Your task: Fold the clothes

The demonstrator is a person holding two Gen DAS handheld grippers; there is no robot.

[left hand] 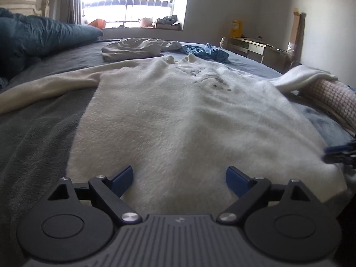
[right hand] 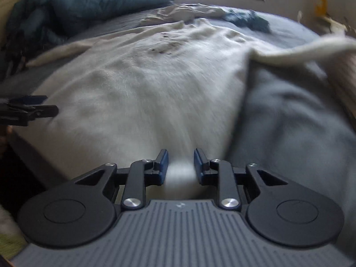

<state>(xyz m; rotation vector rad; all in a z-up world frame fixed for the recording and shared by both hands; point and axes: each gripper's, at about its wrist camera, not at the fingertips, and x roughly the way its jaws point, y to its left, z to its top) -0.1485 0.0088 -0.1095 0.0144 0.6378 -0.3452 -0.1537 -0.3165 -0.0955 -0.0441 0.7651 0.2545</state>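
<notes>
A white fuzzy sweater (left hand: 178, 111) lies spread front-up on the bed, collar at the far end and sleeves out to both sides. My left gripper (left hand: 179, 169) hovers open and wide over the near hem, with nothing pressed between its blue pads. In the right wrist view the sweater (right hand: 144, 89) fills the middle. My right gripper (right hand: 180, 153) stands at the hem's right corner, where a bunched fold of white fabric fills the narrow gap between its pads. Each gripper also shows at the edge of the other's view: the right gripper (left hand: 338, 152) and the left gripper (right hand: 50, 104).
A grey blanket (left hand: 33, 144) covers the bed. A teal duvet (left hand: 40, 35) is piled at the far left. A beige garment (left hand: 138, 49) and a blue garment (left hand: 207, 52) lie beyond the collar. The right sleeve rests on a pink checked cushion (left hand: 333, 98). A desk (left hand: 251, 46) stands by the wall.
</notes>
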